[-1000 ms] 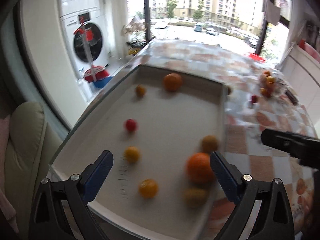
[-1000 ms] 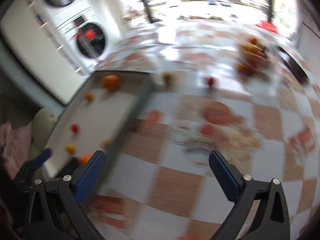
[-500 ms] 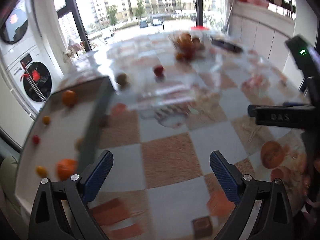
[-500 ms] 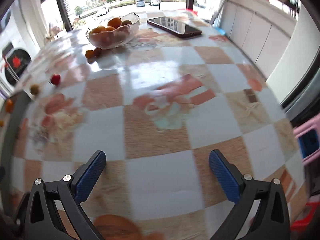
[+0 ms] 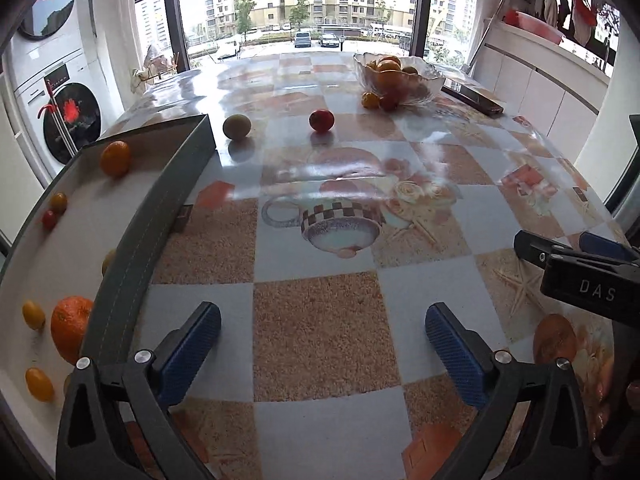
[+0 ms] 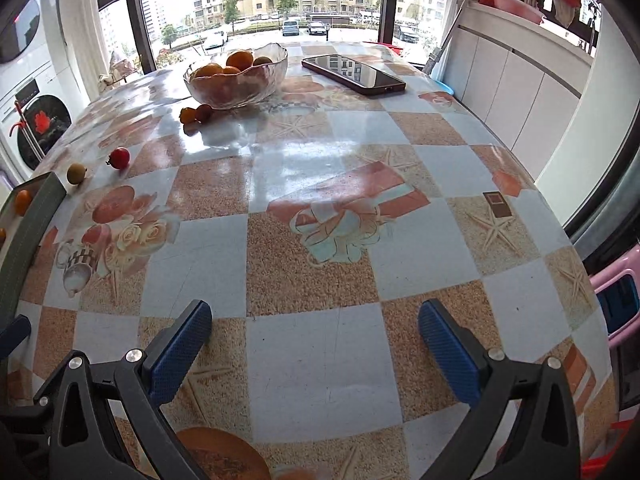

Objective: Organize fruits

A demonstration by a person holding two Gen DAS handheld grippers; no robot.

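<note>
A grey tray [image 5: 152,216] at the table's left holds a big orange [image 5: 70,330], another orange [image 5: 115,159] and several small yellow and red fruits. A green fruit [image 5: 237,127] and a red tomato [image 5: 321,120] lie loose on the table; they also show in the right wrist view, the green fruit [image 6: 76,173] and the tomato [image 6: 119,158]. A glass bowl [image 6: 240,92] of oranges stands at the back, two small fruits [image 6: 196,113] beside it. My left gripper [image 5: 322,344] is open and empty above the tablecloth. My right gripper [image 6: 314,340] is open and empty too.
A phone [image 6: 352,74] lies beyond the bowl at the back right. The right gripper's body [image 5: 580,276] shows at the right edge of the left wrist view. A washing machine [image 5: 52,112] stands left of the table. White cabinets [image 6: 516,80] run along the right.
Both views have swung from the tray and the table's left side to face the far end of the table. Both grippers stayed open and empty.
</note>
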